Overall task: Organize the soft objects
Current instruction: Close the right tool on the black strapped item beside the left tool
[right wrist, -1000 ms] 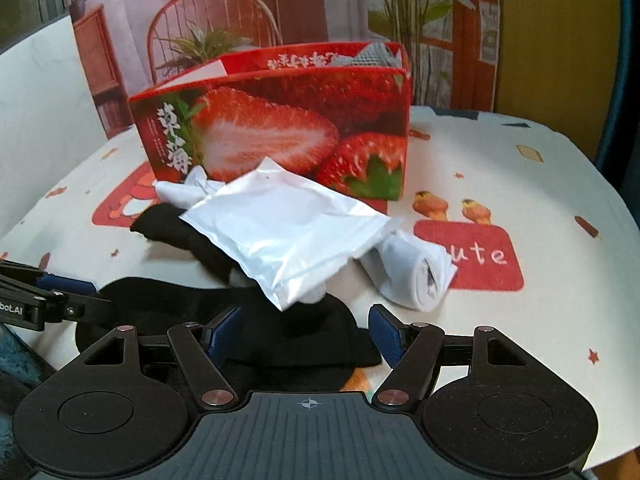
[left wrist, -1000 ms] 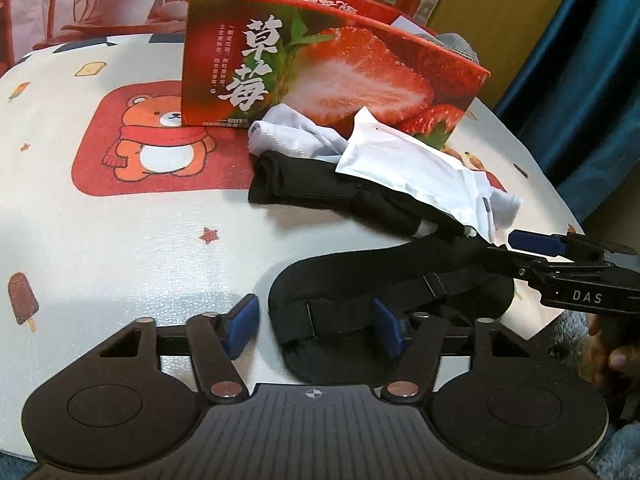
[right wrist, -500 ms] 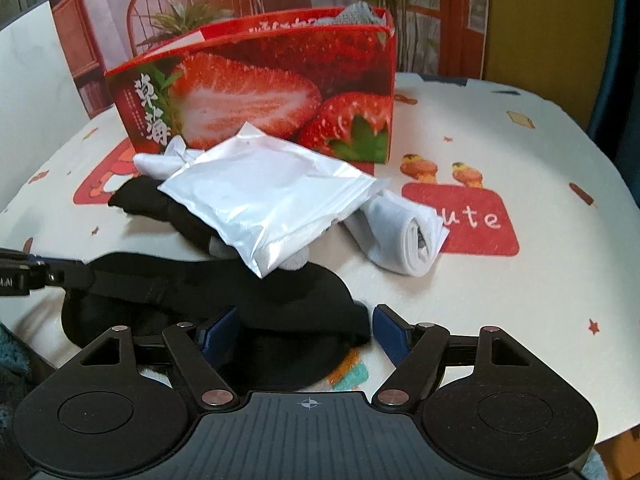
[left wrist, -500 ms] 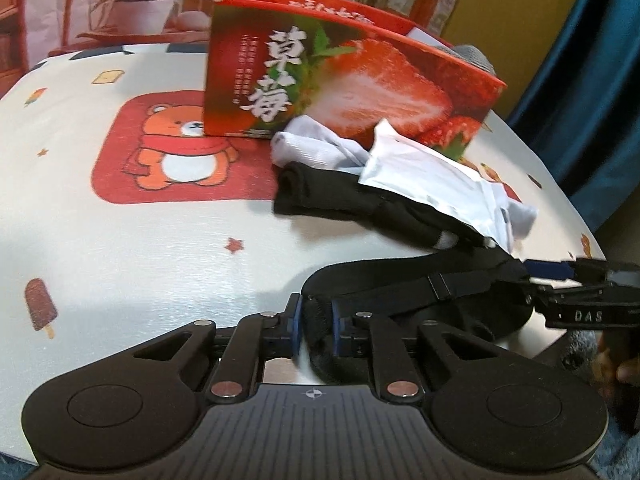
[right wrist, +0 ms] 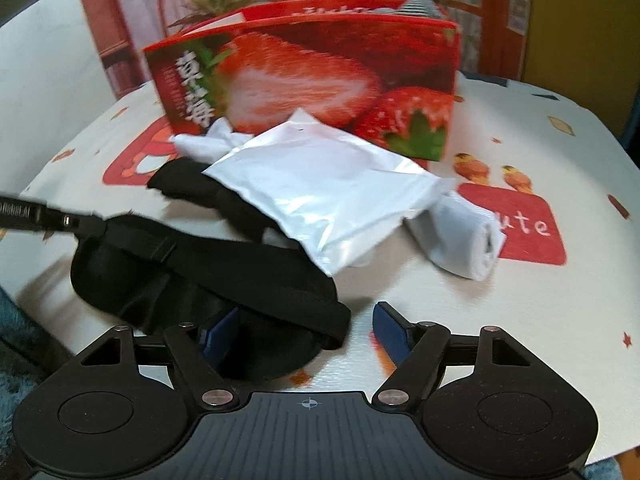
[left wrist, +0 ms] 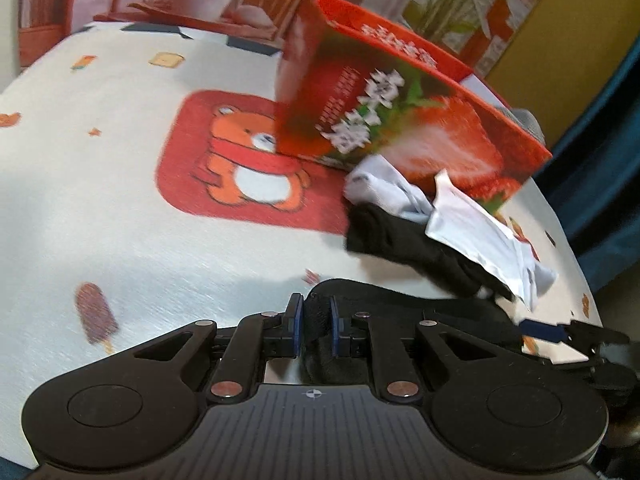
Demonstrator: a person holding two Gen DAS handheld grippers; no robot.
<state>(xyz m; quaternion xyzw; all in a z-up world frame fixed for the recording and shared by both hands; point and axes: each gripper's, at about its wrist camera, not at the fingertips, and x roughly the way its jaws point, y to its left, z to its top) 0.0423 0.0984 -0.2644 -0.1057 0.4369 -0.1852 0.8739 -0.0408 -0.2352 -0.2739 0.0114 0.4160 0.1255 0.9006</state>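
A black eye mask (left wrist: 384, 304) (right wrist: 180, 264) with a strap lies on the near part of the table. My left gripper (left wrist: 314, 320) is shut on the mask's left end, and its blue pads pinch the black fabric. My right gripper (right wrist: 306, 328) stands open at the mask's other end. That end lies between its blue pads, and neither pad presses on it. Behind the mask are a black sock (left wrist: 400, 240) (right wrist: 192, 184), a white plastic packet (left wrist: 472, 228) (right wrist: 328, 192), a rolled white sock (right wrist: 460, 232) and a white cloth (left wrist: 384, 188) (right wrist: 200, 144).
A red strawberry-print box (left wrist: 400, 128) (right wrist: 304, 72) stands open-topped behind the pile, with something grey (right wrist: 420, 2) inside. The tablecloth (left wrist: 120, 200) bears a bear print at the left. The table's round edge runs close in front of both grippers.
My left gripper has shut on the eye mask's end and moved leftward with it, so the strap is pulled straighter. The right gripper has crept in around the mask's other end.
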